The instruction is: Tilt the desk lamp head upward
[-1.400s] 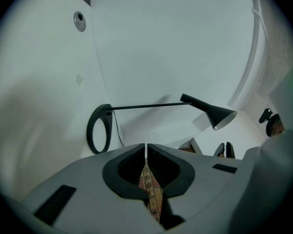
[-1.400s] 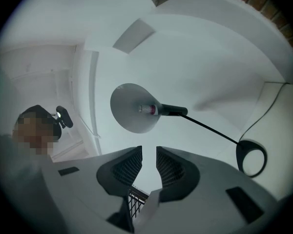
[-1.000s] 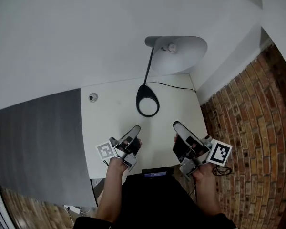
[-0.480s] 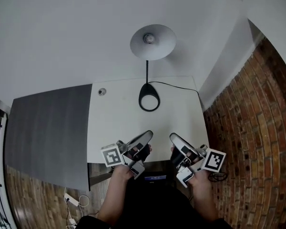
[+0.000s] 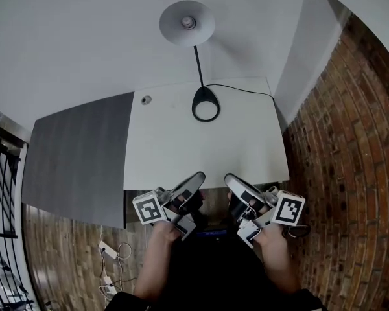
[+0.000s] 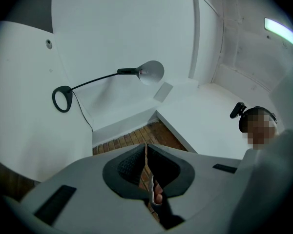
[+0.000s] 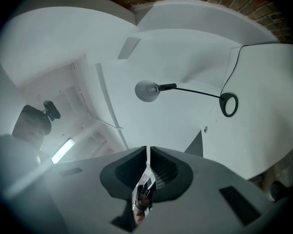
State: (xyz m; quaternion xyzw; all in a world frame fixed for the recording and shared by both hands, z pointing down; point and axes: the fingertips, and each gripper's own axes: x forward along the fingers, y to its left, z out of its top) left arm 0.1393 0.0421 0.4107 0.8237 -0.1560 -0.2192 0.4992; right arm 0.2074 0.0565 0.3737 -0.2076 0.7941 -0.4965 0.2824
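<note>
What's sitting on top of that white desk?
The desk holds a black lamp on its ring base, a cord trailing right, and a small round fitting near the back left. The left tool and right tool hide bits of its near edge.

Black ring-based desk lamp (image 5: 205, 103) at the far middle of white rectangular desk (image 5: 201, 154), upper centre of frame.
Dark grey flat panel (image 5: 78, 154) left of desk, red brick wall (image 5: 350, 141) right; left gripper (image 5: 196, 179) and right gripper (image 5: 229, 179) side by side, lower centre, before near edge.
</note>
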